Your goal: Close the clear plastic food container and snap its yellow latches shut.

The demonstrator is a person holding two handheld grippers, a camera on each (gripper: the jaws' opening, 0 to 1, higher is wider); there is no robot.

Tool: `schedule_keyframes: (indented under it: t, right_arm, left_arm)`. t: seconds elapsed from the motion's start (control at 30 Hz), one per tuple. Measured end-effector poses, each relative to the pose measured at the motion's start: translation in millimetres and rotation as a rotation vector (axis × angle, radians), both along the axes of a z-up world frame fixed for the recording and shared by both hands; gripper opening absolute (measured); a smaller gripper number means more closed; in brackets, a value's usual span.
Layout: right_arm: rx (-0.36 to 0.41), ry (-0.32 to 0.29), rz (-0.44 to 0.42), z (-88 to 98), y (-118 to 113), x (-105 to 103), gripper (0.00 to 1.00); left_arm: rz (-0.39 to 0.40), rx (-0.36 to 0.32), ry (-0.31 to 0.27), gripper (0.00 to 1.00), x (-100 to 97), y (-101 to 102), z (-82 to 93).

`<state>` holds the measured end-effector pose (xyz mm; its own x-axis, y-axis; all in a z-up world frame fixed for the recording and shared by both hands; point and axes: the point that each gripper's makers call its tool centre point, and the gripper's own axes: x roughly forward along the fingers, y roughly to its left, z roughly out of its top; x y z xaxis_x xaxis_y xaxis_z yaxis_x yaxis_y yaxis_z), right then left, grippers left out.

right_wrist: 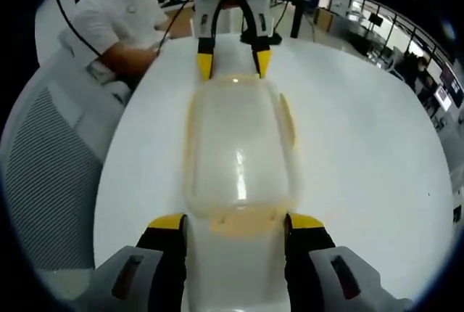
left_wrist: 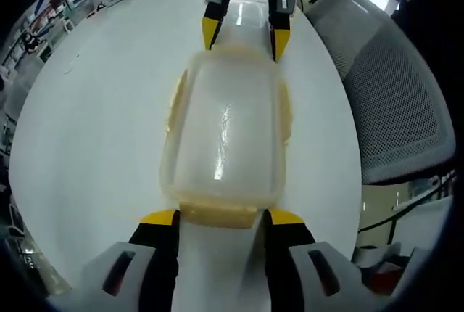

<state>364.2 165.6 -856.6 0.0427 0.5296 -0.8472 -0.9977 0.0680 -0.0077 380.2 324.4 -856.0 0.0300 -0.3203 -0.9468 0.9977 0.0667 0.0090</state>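
Container [left_wrist: 225, 141] between left gripper [left_wrist: 221, 219] and right gripper [left_wrist: 243, 40], table-centred.

A clear, frosted plastic food container [left_wrist: 226, 134] of rounded rectangular shape lies flat on its base, lid on top and level, with a bright streak of reflected light running down the middle of the lid. In the right gripper view the same container [right_wrist: 241, 154] lies lengthwise, its near short end low in the picture and its far short end high. Pale yellow plastic latches sit at its edges: one along the near short end [left_wrist: 217, 215], one on the left long side [left_wrist: 175, 101] and one on the right long side [left_wrist: 286, 112]. Whether each latch is snapped fully down cannot be told.
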Motion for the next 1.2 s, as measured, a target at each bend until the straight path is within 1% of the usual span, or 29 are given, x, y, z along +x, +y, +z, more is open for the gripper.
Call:
schedule_keyframes:
  t: [0.17, 0.3, 0.33, 0.4, 0.43, 0.67, 0.8, 1.03, 1.1, 1.2]
  right_arm:
    - [0.003, 0.006, -0.014, 0.6, 2.2, 6.2, 0.51]
    - [-0.007, 0.009, 0.01, 0.3, 0.8, 5.8, 0.48]
    - [-0.018, 0.007, 0.025, 0.3, -0.3, 5.7, 0.47]
    - [-0.033, 0.007, 0.031, 0.6, -2.4, 8.0, 0.4]
    - [-0.03, 0.015, 0.03, -0.1, -1.9, 7.2, 0.4]
    - [-0.041, 0.009, 0.034, -1.1, -1.3, 7.6, 0.4]
    - [-0.065, 0.004, 0.039, -1.3, -0.6, 7.1, 0.39]
    - [-0.059, -0.001, 0.042, -1.0, -1.6, 6.7, 0.37]
    - [-0.06, -0.007, 0.042, -0.5, -1.4, 6.0, 0.37]
    - [-0.059, 0.001, 0.045, -0.4, -1.8, 6.0, 0.37]
  left_arm:
    - [-0.01, 0.011, -0.001, 0.44, 1.3, 0.2, 0.4]
    - [-0.014, 0.011, -0.001, 0.43, 2.3, 0.9, -0.2]
    - [-0.014, 0.011, -0.002, 0.43, 2.1, 0.9, 0.0]
    - [-0.024, 0.01, 0.0, 0.4, 0.7, 1.0, 0.8]
    - [-0.019, 0.009, 0.001, 0.4, 1.0, 1.2, 0.4]
    - [-0.033, 0.019, 0.002, 0.38, 0.6, 0.6, 0.5]
    - [-0.043, 0.008, -0.002, 0.37, 0.8, 1.5, 0.2]
    - [-0.048, 0.014, -0.005, 0.36, -0.2, 0.8, 0.4]
    - [-0.055, 0.007, -0.006, 0.36, -0.2, 1.5, 0.2]
    - [-0.052, -0.003, -0.008, 0.35, -1.7, 0.9, 1.4]
